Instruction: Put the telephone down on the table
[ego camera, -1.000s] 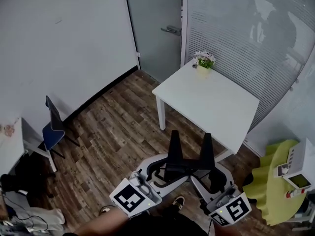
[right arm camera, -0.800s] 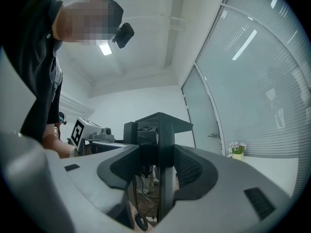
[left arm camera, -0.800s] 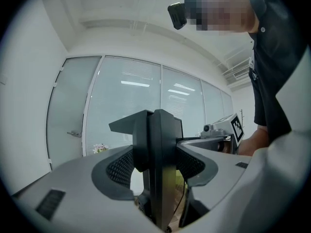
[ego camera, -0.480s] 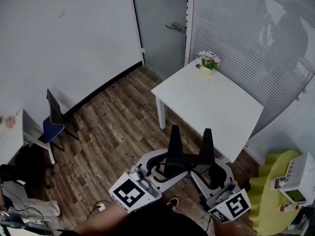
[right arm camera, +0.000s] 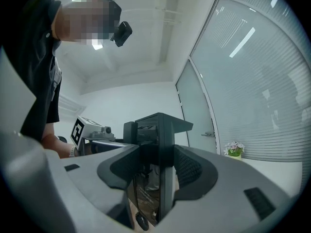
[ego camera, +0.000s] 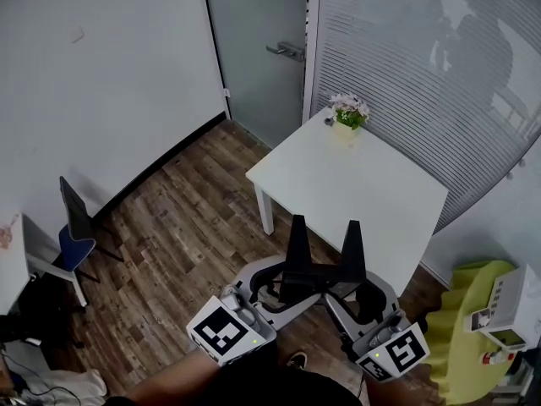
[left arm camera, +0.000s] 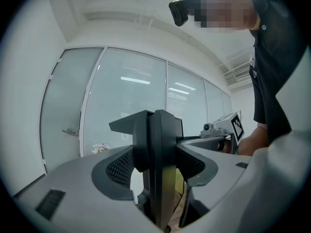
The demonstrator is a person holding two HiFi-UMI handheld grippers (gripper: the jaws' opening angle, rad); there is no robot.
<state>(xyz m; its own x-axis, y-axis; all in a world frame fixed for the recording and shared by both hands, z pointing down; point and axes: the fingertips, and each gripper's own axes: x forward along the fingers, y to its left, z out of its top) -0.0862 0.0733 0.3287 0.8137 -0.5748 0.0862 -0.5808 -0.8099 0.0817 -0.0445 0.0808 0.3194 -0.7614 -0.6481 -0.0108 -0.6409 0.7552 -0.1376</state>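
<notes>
White telephone point(ego camera: 516, 299) on yellow-green cloth point(ego camera: 461, 332)

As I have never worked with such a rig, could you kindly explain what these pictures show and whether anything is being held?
A person holds a two-jaw gripper in each hand. The wide picture comes from a camera on the person's head. In it the left gripper and the right gripper point towards a white table with a flower pot at its far corner. The other two pictures come from cameras riding on the grippers, looking along their jaws. Both are shut and hold nothing. A white device, possibly the telephone, sits on a green cloth at the right.
</notes>
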